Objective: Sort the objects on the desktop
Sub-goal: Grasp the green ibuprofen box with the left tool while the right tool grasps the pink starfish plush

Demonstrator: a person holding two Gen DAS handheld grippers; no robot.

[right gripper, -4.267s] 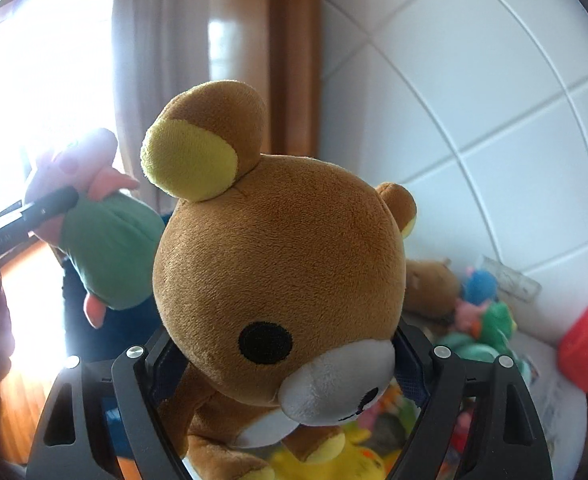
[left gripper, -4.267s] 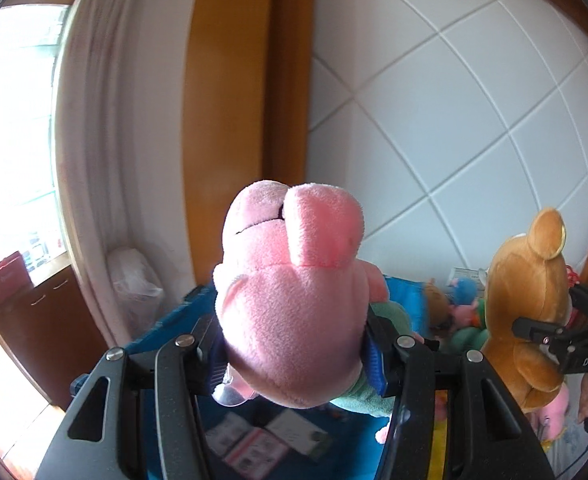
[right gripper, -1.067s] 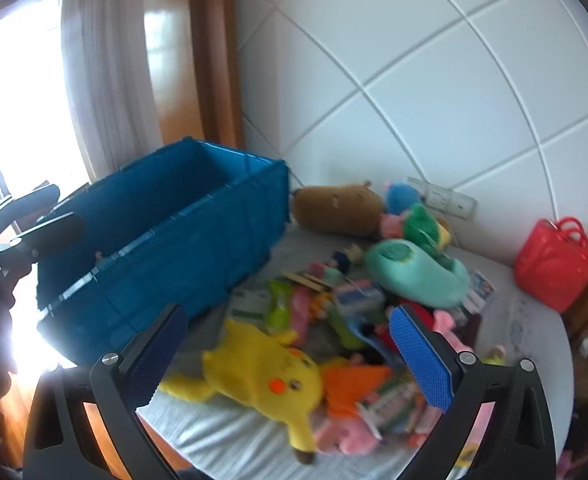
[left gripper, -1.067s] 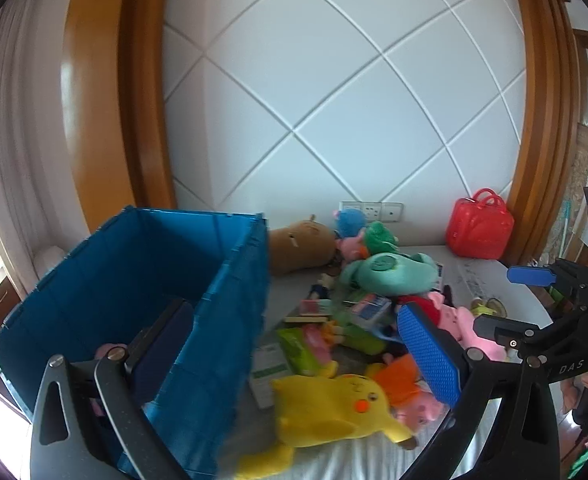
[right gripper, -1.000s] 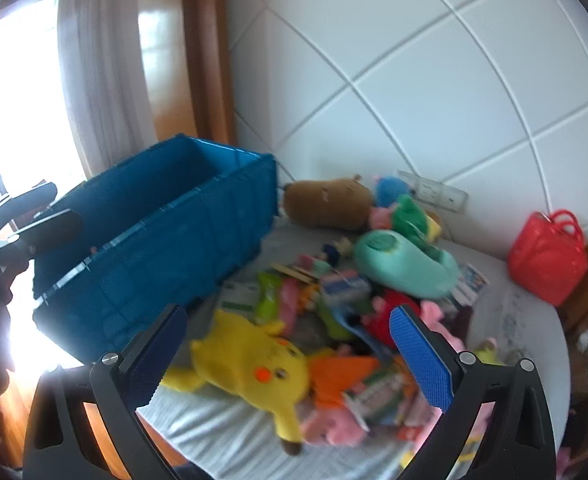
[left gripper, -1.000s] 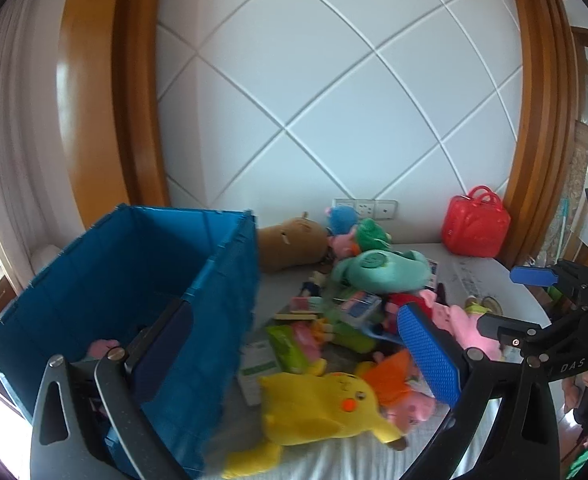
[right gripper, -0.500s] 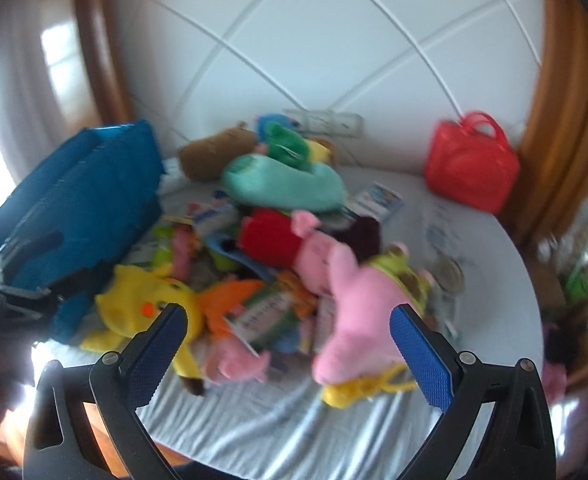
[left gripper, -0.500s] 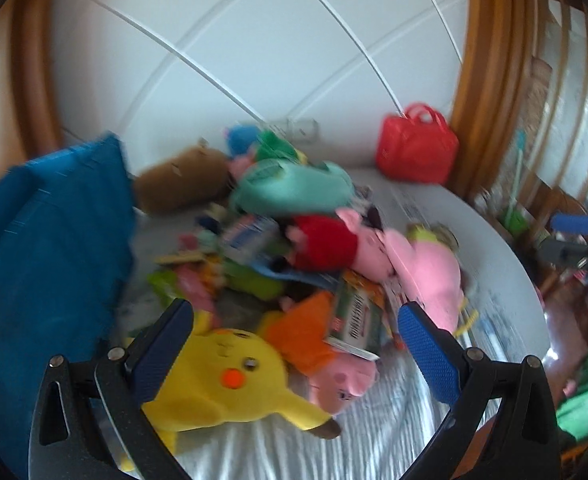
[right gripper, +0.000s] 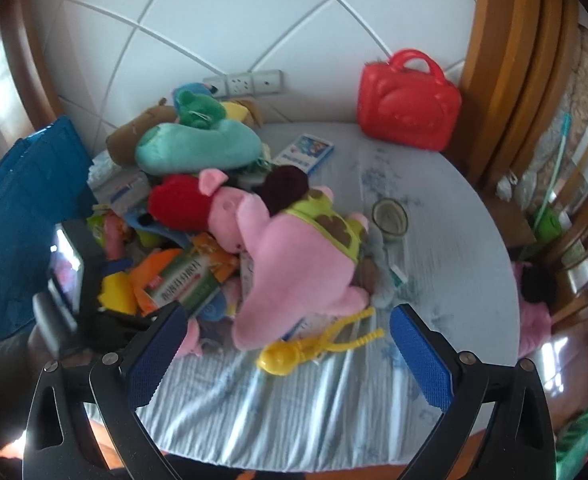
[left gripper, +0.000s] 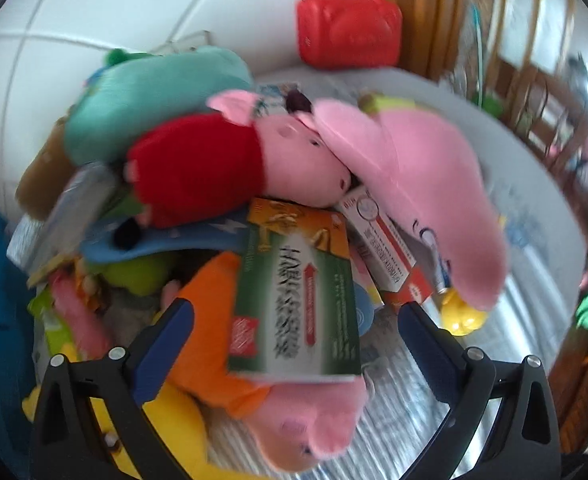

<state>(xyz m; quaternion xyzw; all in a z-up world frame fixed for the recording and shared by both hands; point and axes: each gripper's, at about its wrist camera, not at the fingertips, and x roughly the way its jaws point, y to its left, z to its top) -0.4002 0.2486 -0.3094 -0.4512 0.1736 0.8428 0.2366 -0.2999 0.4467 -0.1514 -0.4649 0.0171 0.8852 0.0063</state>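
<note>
Both claws are spread wide and hold nothing. The left claw (left gripper: 296, 320) hangs close over the toy heap on the counter (right gripper: 446, 264), its blue pads either side of a green box (left gripper: 294, 296) lying on an orange plush (left gripper: 210, 320). Beyond the right claw (right gripper: 284, 330) lie a big pink plush (right gripper: 294, 264) and, nearer, a yellow plastic tool (right gripper: 314, 344). A blue bin (right gripper: 18, 216) stands far to its left.

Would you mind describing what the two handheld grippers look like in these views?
Both the left gripper and the right gripper have black, angular frames with triangular cut-outs and silver screw heads. Each finger carries a blue textured pad. No cables are visible.
</note>
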